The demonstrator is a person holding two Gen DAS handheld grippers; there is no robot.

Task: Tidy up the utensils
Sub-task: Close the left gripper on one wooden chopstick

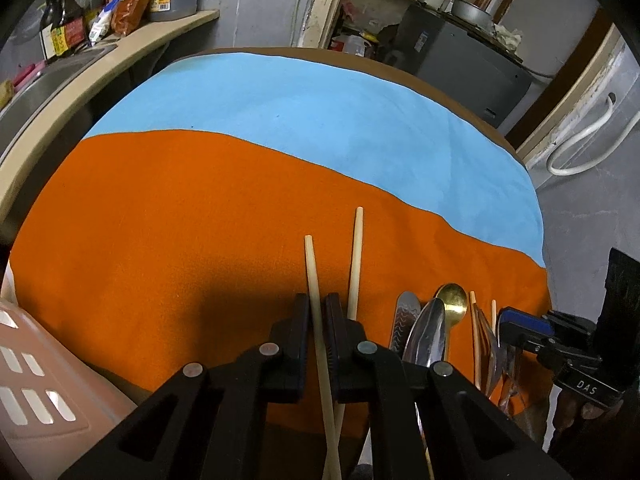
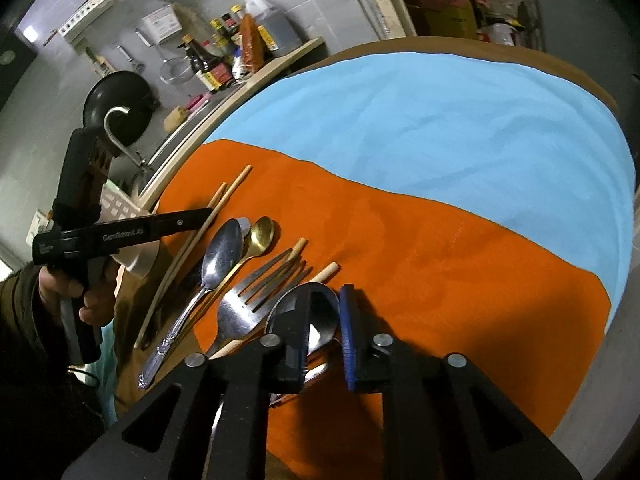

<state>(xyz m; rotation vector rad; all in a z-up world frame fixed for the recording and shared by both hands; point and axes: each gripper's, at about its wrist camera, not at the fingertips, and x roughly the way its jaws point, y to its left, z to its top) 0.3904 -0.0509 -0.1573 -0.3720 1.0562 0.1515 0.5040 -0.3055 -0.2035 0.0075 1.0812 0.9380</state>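
Chopstick (image 1: 316, 280) sits clamped between the jaws of the left gripper (image 1: 319, 312), low in the middle of the left view; its twin (image 1: 355, 260) lies loose just beside. It may pivot in the thin pinch and knock the twin. In the right view, the right gripper (image 2: 325, 320) stands slightly apart over a spoon (image 2: 320, 316), bottom centre, not clearly gripping; closing there could push the fork (image 2: 248, 304) beside it.

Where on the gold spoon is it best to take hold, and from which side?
Probably the thin handle of the gold spoon, near the bowl, coming from above. It lies flat on the orange cloth, and the lower handle runs beneath the fork.
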